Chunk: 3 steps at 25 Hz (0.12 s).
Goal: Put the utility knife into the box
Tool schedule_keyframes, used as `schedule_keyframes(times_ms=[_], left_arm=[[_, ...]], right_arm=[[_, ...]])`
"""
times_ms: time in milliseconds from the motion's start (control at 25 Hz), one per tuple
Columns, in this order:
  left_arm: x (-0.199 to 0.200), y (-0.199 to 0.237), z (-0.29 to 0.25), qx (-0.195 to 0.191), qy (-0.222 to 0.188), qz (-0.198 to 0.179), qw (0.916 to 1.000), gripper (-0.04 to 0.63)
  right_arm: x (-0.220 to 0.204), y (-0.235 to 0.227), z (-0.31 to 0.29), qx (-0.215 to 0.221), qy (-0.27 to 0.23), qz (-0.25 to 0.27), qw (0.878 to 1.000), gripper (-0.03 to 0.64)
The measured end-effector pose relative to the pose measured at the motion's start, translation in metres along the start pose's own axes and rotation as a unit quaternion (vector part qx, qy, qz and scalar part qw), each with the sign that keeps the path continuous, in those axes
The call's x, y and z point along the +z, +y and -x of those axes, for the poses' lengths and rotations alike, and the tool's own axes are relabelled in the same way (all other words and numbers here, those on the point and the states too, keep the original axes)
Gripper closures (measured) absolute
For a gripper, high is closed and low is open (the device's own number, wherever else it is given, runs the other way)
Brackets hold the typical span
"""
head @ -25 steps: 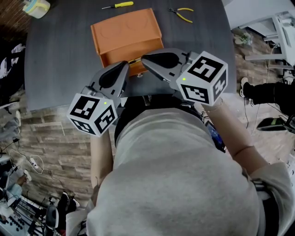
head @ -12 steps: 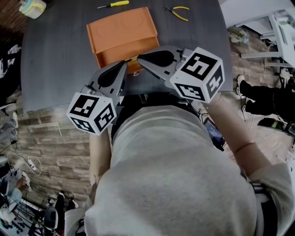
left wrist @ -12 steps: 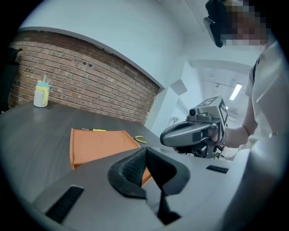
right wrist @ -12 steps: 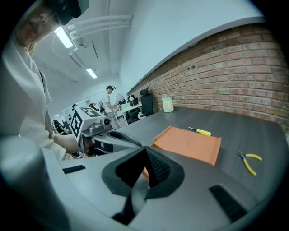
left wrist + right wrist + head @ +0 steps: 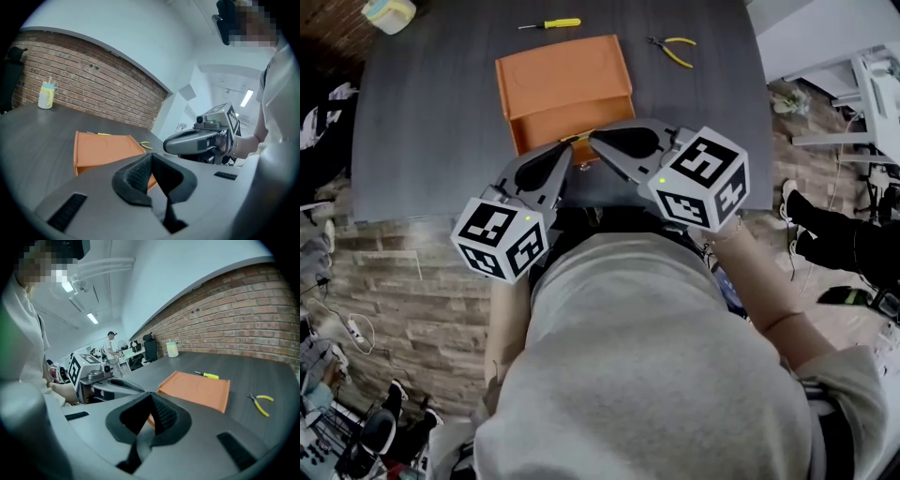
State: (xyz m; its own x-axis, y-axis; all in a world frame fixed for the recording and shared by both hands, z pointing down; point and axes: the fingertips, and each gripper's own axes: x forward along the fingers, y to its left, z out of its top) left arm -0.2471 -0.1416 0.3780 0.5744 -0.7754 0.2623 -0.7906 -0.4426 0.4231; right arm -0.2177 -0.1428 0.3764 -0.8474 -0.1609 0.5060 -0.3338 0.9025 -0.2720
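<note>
A small yellowish piece is seen at the near edge of the orange box, just between the tips of the two grippers; it is too small for it to be told whether this is the utility knife. The box is set on a dark grey table, with its flat top facing up and its paler near side turned toward the person.

The left gripper and the right gripper are held low over the table's near edge, with their tips brought close together in front of the box. In each gripper view the ribbed pads are seen pressed together with nothing between them, so neither tool is gripping anything. The marker cubes are seen at the grippers' rear ends, above the person's grey shirt.

Beyond the box, a yellow-handled screwdriver is laid on the table, and yellow-handled pliers are placed to the right of it. A pale cup is stood at the far left corner. A brick wall is seen behind the table.
</note>
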Motion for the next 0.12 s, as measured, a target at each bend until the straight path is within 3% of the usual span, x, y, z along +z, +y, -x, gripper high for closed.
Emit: schedule_keyframes(times_ms=[120], left_arm=[[-0.0012, -0.0022, 0.0015, 0.004, 0.003, -0.001, 1.0, 0.575]], right_arm=[[-0.0035, 0.0037, -0.0007, 0.0, -0.005, -0.011, 1.0, 0.611]])
